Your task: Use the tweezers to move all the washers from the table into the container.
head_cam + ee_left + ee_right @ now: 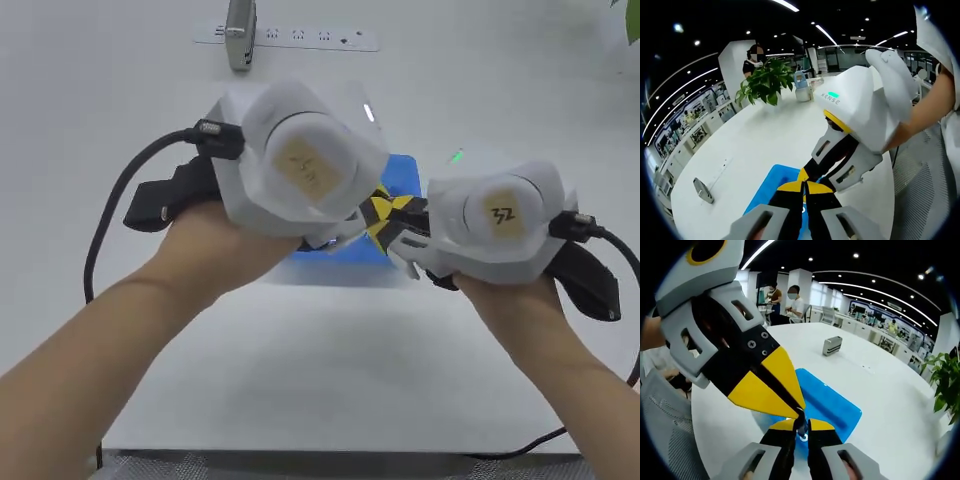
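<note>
Washer waiting on blue mat

Over the mat, left gripper and right gripper are meeting tip to tip. The left jaws are together; the right jaws I cannot tell. The small pale ring is probably light, stiff and slippery, so pinching across its rim seems best.

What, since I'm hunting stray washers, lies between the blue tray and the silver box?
Nothing: in the right gripper view the stretch between the blue tray and the silver box is bare white table.
</note>
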Demonstrator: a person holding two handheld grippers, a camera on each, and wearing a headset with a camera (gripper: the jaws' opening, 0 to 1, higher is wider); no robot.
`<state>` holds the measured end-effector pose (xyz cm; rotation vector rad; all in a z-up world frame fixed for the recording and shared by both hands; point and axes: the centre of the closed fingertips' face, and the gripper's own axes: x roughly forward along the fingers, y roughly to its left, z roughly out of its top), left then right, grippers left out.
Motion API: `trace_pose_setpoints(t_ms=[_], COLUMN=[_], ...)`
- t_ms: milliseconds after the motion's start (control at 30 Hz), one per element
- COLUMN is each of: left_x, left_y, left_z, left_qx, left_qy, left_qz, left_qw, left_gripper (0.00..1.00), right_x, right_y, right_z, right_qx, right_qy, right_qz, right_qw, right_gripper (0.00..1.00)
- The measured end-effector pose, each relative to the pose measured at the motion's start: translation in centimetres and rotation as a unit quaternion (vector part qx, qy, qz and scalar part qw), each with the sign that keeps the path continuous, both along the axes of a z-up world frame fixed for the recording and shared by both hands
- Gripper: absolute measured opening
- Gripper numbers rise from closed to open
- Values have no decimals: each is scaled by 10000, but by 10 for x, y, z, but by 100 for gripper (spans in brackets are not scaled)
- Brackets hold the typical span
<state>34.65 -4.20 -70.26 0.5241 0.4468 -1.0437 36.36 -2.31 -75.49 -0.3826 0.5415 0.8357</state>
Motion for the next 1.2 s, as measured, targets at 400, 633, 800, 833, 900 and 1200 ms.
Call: trace_pose_setpoints(t_ms=[400,633,800,833,900,1200], left_x=[-38,-65,-80,-84,-91,-108], left_y=[6,15,20,20,20,14], left_z=[41,38,25,20,10,-23], left_qx=[-70,68,253,302,356,650], left_qy=[-351,-318,-195,-141,-28,152], left_qz=[-185,-286,-412,-476,-538,-835], left_qw=[9992,9991,9986,9983,9979,9943], left_gripper=[0,0,0,0,0,0], right_x=[-24,-51,-72,-75,-84,-100], right_y=[-3,-2,-4,-5,-8,-17], right_z=[35,33,20,17,8,-21], right_qx=[-179,-418,-745,-816,-1015,-1179], right_qy=[-529,-554,-555,-548,-488,-13], right_qz=[151,346,470,512,589,567], right_qw=[9983,9970,9946,9938,9919,9914], right_gripper=[8,10,9,9,9,9])
